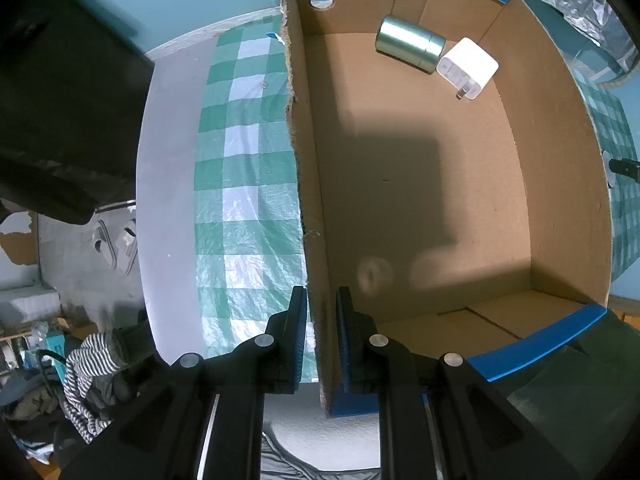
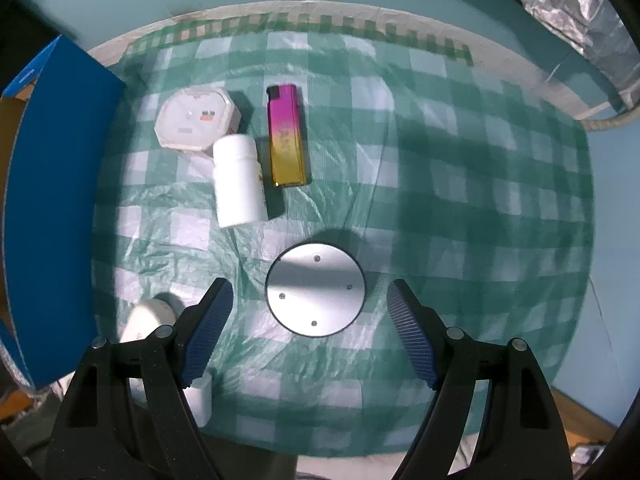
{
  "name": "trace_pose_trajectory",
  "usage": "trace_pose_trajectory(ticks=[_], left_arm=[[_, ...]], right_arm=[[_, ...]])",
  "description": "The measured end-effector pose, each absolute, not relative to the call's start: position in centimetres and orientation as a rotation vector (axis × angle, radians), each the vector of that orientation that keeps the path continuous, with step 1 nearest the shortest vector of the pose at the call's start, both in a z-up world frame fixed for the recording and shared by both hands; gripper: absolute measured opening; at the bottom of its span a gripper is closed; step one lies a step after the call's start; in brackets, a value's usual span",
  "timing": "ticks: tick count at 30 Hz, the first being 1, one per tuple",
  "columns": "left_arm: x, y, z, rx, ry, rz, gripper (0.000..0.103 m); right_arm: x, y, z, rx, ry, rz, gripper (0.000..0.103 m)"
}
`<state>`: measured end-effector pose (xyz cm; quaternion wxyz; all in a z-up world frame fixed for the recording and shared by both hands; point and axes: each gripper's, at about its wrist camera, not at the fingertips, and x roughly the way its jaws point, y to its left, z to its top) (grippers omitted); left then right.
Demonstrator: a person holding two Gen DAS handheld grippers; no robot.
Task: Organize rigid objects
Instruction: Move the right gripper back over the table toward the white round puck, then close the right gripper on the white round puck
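Observation:
My left gripper [image 1: 322, 312] is shut on the left wall of the cardboard box [image 1: 308, 184], one finger outside, one inside. Inside the box lie a silver-green tin [image 1: 409, 43] and a white charger plug [image 1: 467, 67] at the far end. My right gripper [image 2: 310, 312] is open above the checked tablecloth, its fingers to either side of a flat silver disc [image 2: 316, 289]. Farther off lie a white bottle [image 2: 239, 182], a pink-gold lighter [image 2: 286, 135] and a white octagonal box [image 2: 198, 119]. Another white object [image 2: 148, 318] sits partly hidden behind the left finger.
The box's blue outer wall [image 2: 60, 208] stands at the left of the right wrist view. Crinkled foil [image 2: 560, 4] lies at the far right. The table edge [image 1: 168, 184] drops to a cluttered floor with clothes [image 1: 84, 376] on the left.

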<state>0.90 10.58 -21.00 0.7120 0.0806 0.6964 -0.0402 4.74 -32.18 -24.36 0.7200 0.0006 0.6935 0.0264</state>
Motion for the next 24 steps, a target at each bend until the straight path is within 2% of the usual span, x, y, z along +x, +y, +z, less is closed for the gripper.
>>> trace_pose_trajectory(ticks=[14,21,24], left_arm=[[0.7,10.1,-21.2,0.181,1.551,-0.064,0.014],[0.7,10.1,-21.0,0.176,1.547,-0.059,0.014],[0.6,10.1,-21.0,0.184,1.546,-0.058,0.014]], right_arm=[[5.4,-33.0,-27.3,-0.017,1.544,0.071,0.079],[5.6,-32.9,-28.4,-0.026,1.585,0.078,0.065],[5.5,-33.1,-28.4,-0.022,1.578,0.076,0.063]])
